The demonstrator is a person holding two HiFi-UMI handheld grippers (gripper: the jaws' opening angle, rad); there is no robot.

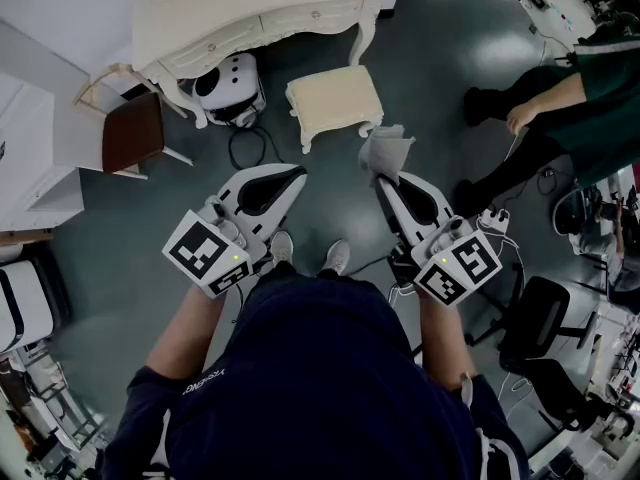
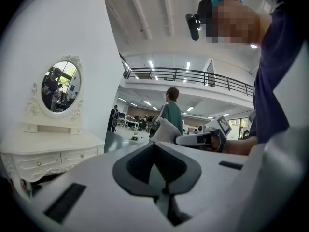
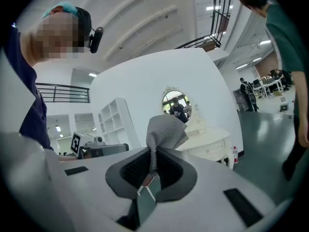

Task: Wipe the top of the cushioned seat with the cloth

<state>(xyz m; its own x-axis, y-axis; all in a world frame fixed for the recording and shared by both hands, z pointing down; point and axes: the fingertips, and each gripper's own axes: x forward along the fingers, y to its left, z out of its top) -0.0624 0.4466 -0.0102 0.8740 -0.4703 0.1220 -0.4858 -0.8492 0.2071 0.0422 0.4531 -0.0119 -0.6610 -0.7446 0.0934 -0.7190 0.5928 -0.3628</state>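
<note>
The cushioned seat (image 1: 334, 99) is a cream stool standing on the dark floor in front of the dressing table. My right gripper (image 1: 388, 180) is shut on a grey cloth (image 1: 386, 151), whose loose end sticks out just right of the stool's near corner. In the right gripper view the cloth (image 3: 164, 131) rises from between the closed jaws of the right gripper (image 3: 153, 164). My left gripper (image 1: 297, 176) hovers below the stool's near left corner, shut with nothing in it. The left gripper (image 2: 157, 159) points up at the hall, and the cloth (image 2: 164, 131) shows beyond it.
A cream dressing table (image 1: 250, 13) with an oval mirror (image 2: 60, 86) stands behind the stool. A white robot-like device (image 1: 230, 86) and cable sit under it. A brown chair (image 1: 132, 132) is at left. A person in green (image 1: 560, 118) stands at right, near a black office chair (image 1: 537, 320).
</note>
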